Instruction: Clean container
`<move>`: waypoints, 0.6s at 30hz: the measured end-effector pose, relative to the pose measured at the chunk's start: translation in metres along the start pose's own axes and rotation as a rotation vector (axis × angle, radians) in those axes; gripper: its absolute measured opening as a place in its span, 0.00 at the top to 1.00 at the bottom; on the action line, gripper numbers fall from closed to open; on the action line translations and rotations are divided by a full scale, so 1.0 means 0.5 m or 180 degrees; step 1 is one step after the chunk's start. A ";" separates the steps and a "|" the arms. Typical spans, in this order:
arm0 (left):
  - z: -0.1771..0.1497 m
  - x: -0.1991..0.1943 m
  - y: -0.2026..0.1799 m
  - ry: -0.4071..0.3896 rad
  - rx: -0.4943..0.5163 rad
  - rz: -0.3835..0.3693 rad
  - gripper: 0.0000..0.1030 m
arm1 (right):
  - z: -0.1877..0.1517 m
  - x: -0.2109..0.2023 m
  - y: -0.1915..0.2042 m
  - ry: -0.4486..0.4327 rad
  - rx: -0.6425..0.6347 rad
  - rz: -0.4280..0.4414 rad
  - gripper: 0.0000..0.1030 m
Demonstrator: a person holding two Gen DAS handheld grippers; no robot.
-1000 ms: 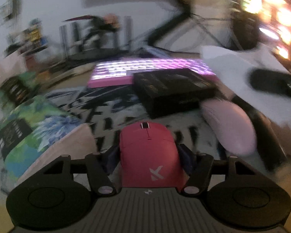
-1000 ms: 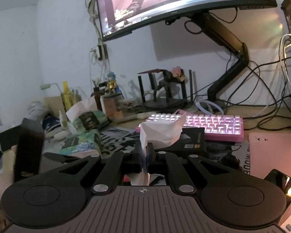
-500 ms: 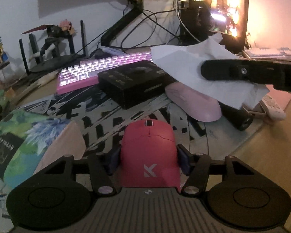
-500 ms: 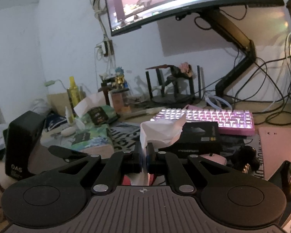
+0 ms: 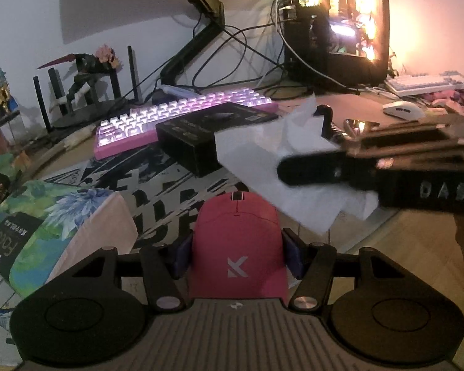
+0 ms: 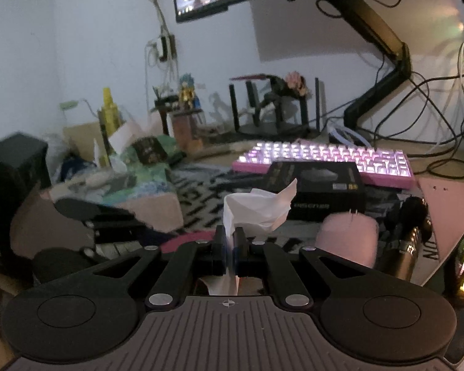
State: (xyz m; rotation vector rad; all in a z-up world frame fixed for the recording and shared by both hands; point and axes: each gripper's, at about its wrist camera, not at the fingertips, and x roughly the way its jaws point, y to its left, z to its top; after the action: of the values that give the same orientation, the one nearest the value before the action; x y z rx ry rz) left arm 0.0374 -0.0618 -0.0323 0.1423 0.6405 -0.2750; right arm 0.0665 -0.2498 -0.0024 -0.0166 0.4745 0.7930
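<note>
My left gripper (image 5: 236,256) is shut on a red computer mouse (image 5: 236,235) with a white logo, held just above the patterned desk mat (image 5: 157,179). My right gripper (image 6: 229,241) is shut on a crumpled white tissue (image 6: 256,210). In the left wrist view the right gripper (image 5: 309,171) comes in from the right, and its tissue (image 5: 250,151) hangs just beyond the mouse's front right. In the right wrist view the red mouse (image 6: 182,242) shows only as a sliver at lower left. Whether the tissue touches the mouse, I cannot tell.
A lit pink keyboard (image 5: 182,117) and a black box (image 5: 201,142) lie behind the mouse. A green tissue pack (image 5: 31,225) sits at left. A pale pink mouse (image 6: 346,235) and a black cylinder (image 6: 408,247) lie at right. Figurines, a monitor arm and a glowing PC case (image 5: 340,24) line the back.
The left wrist view has swung to the right. The right gripper with the tissue has come down and left, closer to the red mouse. Both grips are unchanged.
</note>
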 end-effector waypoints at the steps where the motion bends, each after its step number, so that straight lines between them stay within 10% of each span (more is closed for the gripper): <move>1: 0.000 0.000 0.001 -0.0001 0.0007 -0.0005 0.42 | -0.002 0.003 0.001 0.0014 -0.0002 -0.0009 0.95; 18: -0.003 0.003 0.011 0.0012 -0.0009 -0.0108 0.42 | -0.018 0.040 0.016 0.0299 -0.0081 -0.0066 0.95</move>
State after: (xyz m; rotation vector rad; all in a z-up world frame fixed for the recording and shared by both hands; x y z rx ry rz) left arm 0.0391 -0.0565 -0.0342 0.1294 0.6474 -0.3067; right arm 0.0697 -0.2323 -0.0175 -0.0824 0.5524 0.7801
